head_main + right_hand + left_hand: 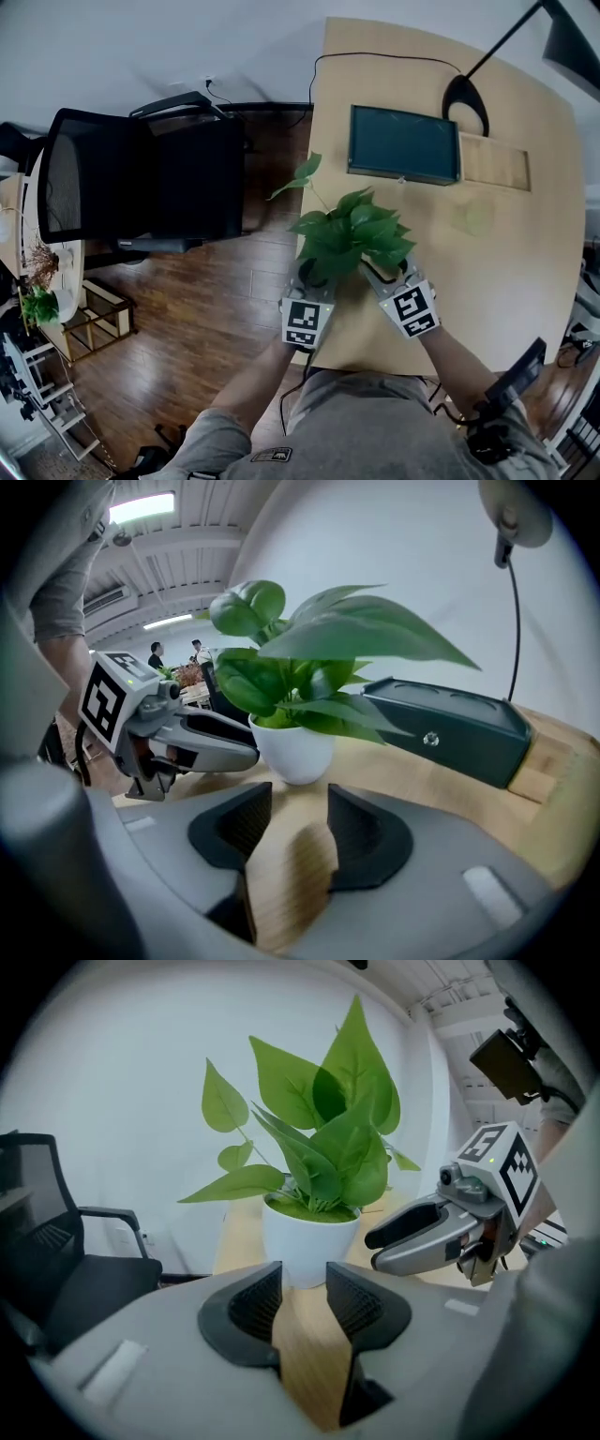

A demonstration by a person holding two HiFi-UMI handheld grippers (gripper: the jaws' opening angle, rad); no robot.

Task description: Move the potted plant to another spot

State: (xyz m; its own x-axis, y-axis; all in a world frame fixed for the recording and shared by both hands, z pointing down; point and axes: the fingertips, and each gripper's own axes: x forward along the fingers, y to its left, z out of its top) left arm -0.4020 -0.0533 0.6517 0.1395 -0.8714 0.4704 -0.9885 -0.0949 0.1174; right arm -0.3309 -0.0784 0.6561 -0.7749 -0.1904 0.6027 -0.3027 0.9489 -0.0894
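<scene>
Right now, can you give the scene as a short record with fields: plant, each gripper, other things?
plant: potted plant, white pot, upright on the table
left gripper: jaws apart, empty, pot just ahead
right gripper: jaws apart, empty, pot just ahead
other: dark green box, lamp base, black chair

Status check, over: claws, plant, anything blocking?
Left claw open, empty. Right claw open, empty. Potted plant upright on desk, just ahead of both, ungripped. Dark green box behind it, apart.

No readable text — none anywhere.
</scene>
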